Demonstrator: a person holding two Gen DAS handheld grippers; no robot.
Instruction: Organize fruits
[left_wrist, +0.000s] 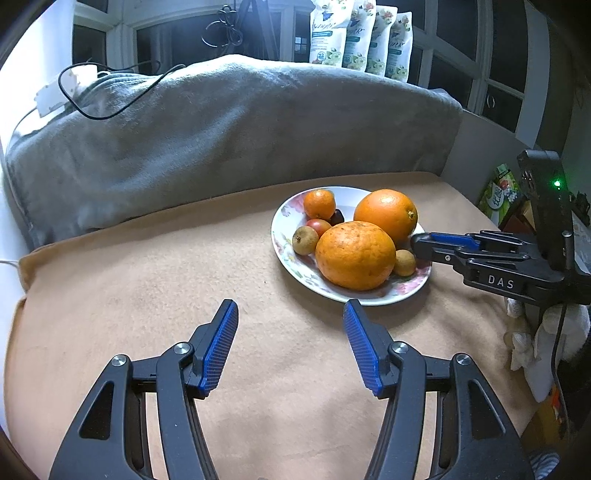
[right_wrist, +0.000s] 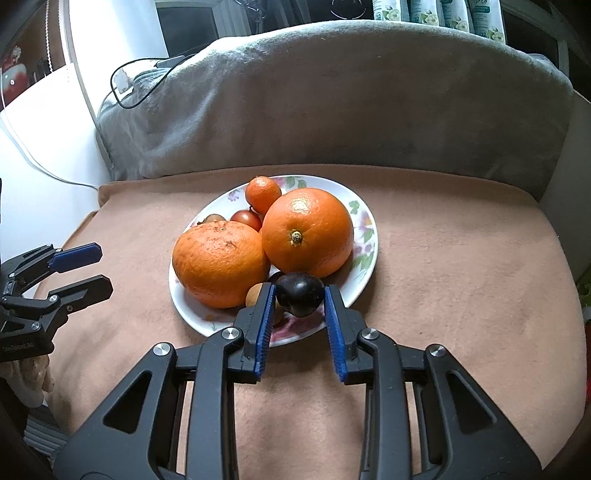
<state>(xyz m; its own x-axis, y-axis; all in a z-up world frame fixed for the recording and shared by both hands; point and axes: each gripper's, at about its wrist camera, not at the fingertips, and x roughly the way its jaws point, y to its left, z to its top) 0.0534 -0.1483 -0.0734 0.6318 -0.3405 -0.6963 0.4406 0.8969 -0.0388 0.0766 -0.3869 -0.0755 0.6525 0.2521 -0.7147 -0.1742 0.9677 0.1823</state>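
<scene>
A floral plate on a tan blanket holds two large oranges, a small tangerine, a red fruit and small brown fruits. My right gripper is shut on a dark plum at the plate's near edge, just above it. In the left wrist view the right gripper reaches in from the right beside the oranges. My left gripper is open and empty over the blanket, short of the plate.
A grey blanket-covered cushion rises behind the tan blanket. A black cable and white adapter lie on its left. Packets stand at the window. Clutter sits off the right edge.
</scene>
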